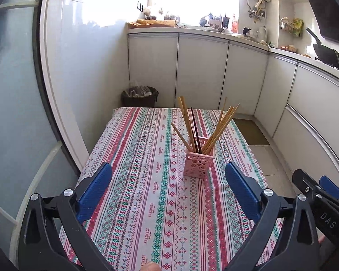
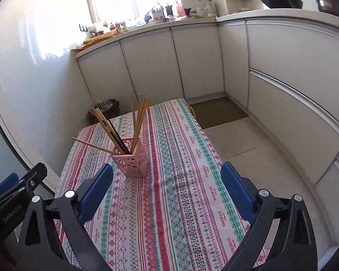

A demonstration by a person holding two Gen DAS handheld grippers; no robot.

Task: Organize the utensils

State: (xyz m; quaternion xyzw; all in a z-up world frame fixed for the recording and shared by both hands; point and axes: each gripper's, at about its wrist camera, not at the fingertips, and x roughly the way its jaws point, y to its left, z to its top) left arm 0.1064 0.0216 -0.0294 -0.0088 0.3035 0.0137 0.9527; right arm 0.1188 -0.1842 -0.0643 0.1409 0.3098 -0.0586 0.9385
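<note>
A pink perforated holder (image 1: pixel 198 163) (image 2: pixel 131 162) stands upright on the patterned tablecloth (image 1: pixel 147 180) (image 2: pixel 180 180). Several wooden chopsticks (image 1: pixel 221 127) (image 2: pixel 139 118) and a dark pair (image 1: pixel 195 131) lean out of it in all directions. My left gripper (image 1: pixel 169 176) is open and empty, well short of the holder, which shows between its blue pads (image 1: pixel 95 192). My right gripper (image 2: pixel 167 178) is also open and empty; the holder stands ahead, beside its left pad (image 2: pixel 97 192). Each gripper appears at the edge of the other's view: the right gripper (image 1: pixel 325 189) and the left gripper (image 2: pixel 13 187).
White cabinets (image 1: pixel 201 72) (image 2: pixel 151 67) under a cluttered counter run behind and to the right of the table. A dark waste bin (image 1: pixel 139 96) (image 2: pixel 106 109) stands beyond the table's far end. A brown mat (image 2: pixel 217 111) lies on the tiled floor to the right.
</note>
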